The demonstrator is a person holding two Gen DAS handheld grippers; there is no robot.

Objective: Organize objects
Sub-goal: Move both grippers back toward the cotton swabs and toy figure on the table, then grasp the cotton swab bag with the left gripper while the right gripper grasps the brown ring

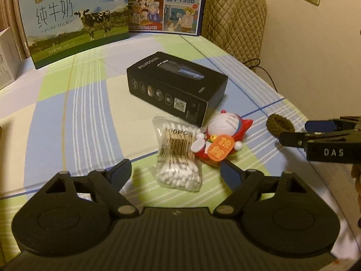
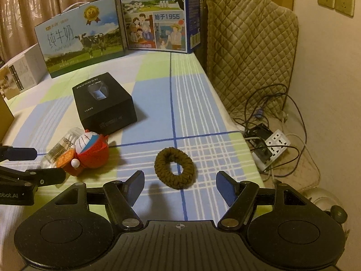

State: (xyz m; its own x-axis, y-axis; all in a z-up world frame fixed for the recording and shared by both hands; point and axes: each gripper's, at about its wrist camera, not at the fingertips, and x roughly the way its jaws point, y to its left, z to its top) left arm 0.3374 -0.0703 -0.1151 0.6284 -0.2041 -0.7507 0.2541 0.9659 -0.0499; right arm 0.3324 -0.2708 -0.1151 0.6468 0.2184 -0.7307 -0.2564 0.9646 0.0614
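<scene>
Left wrist: left gripper [image 1: 176,171] wide open, nothing held, its fingers either side of the cotton swab bag [image 1: 178,155]; Doraemon toy [image 1: 222,141] touches the bag, black box [image 1: 177,84] just behind. Right wrist: right gripper [image 2: 180,185] wide open, empty, brown hair tie [image 2: 174,167] flat on the plaid sheet [image 2: 155,103] just ahead of its fingertips.

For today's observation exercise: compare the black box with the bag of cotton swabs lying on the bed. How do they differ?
The black box is rigid, opaque and dark, while the bag of cotton swabs is soft, clear plastic that shows its white-tipped contents. The box is clearly bigger and stands taller; the bag lies flat. The box lies farther from the left gripper; the bag lies just ahead of its open jaws. Both rest on the checked sheet, beside the red toy.
</scene>
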